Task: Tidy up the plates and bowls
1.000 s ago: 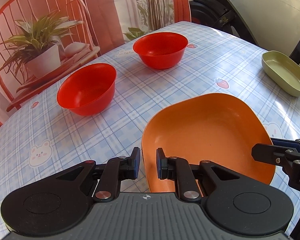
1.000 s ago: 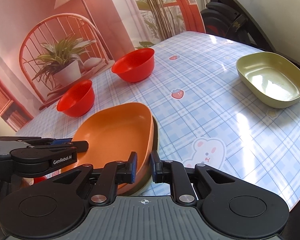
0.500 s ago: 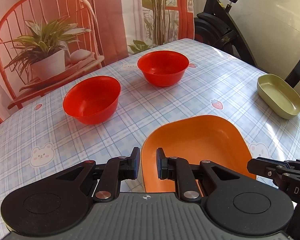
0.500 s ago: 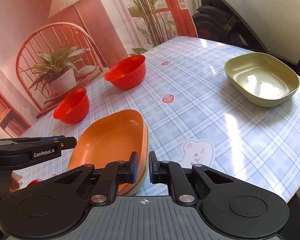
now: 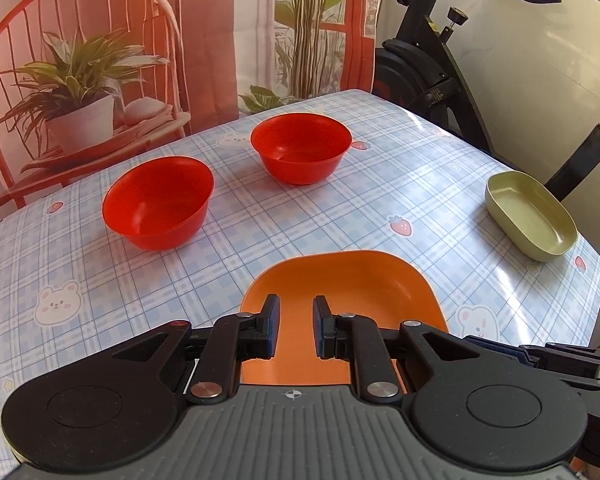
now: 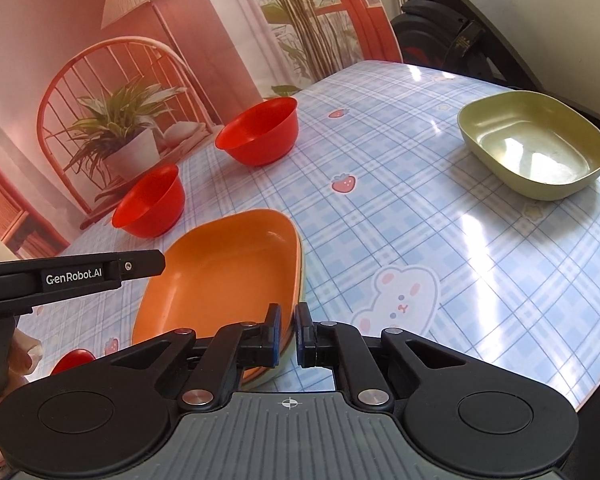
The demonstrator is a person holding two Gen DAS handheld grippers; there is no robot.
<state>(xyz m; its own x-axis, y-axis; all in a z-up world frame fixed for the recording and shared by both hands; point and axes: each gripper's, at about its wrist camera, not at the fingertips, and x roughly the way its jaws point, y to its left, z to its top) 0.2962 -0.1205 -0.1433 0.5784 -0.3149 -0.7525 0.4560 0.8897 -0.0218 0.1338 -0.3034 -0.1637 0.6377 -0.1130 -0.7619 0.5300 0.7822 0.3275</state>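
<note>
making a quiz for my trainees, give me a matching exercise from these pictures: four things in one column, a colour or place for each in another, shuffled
Things:
1. plate under the left gripper
2. dish near the table's far right edge
3. the two bowls
4. bear print seen from the right wrist

Colour or place:
A. red
B. on the tablecloth, right of the plate
C. olive green
D. orange

Pairs: 1-D, 2-C, 3-A, 4-B

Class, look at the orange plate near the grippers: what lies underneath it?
In the right wrist view, the orange plate rests on at least one more dish: a pale greenish rim peeks out along its right edge. The rest is covered, so how many lie beneath cannot be told.
</note>
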